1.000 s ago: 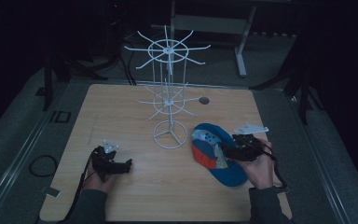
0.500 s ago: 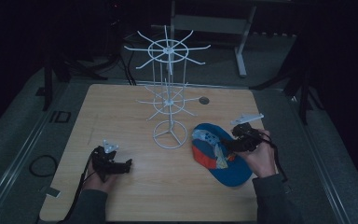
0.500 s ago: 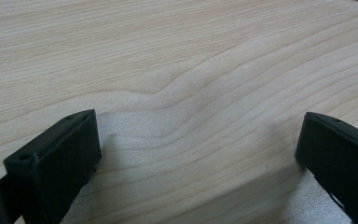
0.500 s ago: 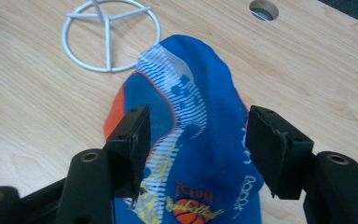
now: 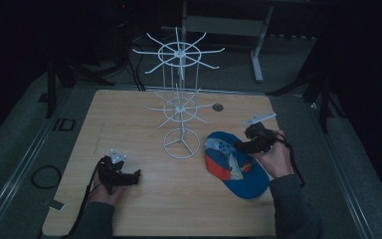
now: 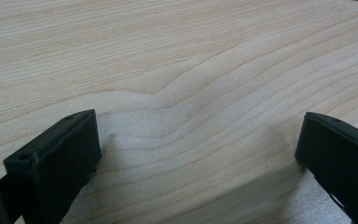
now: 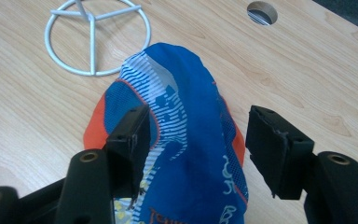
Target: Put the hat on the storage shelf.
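A blue and orange cap [image 5: 233,162] lies on the wooden table [image 5: 144,119], just right of the white wire rack [image 5: 179,102]. My right gripper [image 5: 243,145] hovers over the cap's right part, held by a hand. In the right gripper view its jaws stand open on either side of the cap [image 7: 186,140], and the gripper [image 7: 198,135] holds nothing. My left gripper [image 5: 129,177] rests low at the front left of the table, open. In the left gripper view only bare wood lies between the left gripper's [image 6: 198,140] jaws.
The rack's round base [image 7: 97,37] sits just beyond the cap. A round hole [image 5: 218,107] is cut into the tabletop behind the rack. Dark stands and cables surround the table's far side.
My right gripper has moved away from the front edge, up over the cap's right side. The left gripper has stayed in place.
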### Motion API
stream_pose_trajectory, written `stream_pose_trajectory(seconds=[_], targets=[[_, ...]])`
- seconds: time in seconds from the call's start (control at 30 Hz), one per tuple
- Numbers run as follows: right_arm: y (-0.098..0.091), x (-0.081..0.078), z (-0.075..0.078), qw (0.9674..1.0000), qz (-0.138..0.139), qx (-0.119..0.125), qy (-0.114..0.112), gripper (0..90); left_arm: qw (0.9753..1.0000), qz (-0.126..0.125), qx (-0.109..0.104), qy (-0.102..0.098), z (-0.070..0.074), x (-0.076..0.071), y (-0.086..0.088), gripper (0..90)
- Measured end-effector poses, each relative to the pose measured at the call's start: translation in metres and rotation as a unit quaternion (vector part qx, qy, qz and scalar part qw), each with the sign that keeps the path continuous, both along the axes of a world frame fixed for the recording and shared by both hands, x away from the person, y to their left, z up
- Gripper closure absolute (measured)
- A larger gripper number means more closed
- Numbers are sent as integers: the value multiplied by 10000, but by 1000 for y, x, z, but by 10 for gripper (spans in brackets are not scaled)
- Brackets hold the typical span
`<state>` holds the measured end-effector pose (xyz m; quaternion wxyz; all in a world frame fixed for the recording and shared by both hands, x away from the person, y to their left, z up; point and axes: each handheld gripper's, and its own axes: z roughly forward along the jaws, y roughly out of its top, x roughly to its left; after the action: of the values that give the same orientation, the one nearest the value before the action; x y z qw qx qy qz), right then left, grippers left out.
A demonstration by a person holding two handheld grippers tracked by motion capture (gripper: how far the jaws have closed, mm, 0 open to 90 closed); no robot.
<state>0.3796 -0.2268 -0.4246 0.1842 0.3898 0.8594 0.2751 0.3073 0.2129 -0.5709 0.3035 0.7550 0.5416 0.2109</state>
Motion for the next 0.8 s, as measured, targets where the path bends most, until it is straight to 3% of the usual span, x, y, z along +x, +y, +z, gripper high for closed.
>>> stream_pose_trajectory(seconds=[0.43,0.8], targets=[[1,20,-9,9996,182,-25,208,378,10000,-8,8,9,0,0,0,1],[5,38,-12,9989,297,123,347,368,10000,-12,9,12,0,0,0,0]])
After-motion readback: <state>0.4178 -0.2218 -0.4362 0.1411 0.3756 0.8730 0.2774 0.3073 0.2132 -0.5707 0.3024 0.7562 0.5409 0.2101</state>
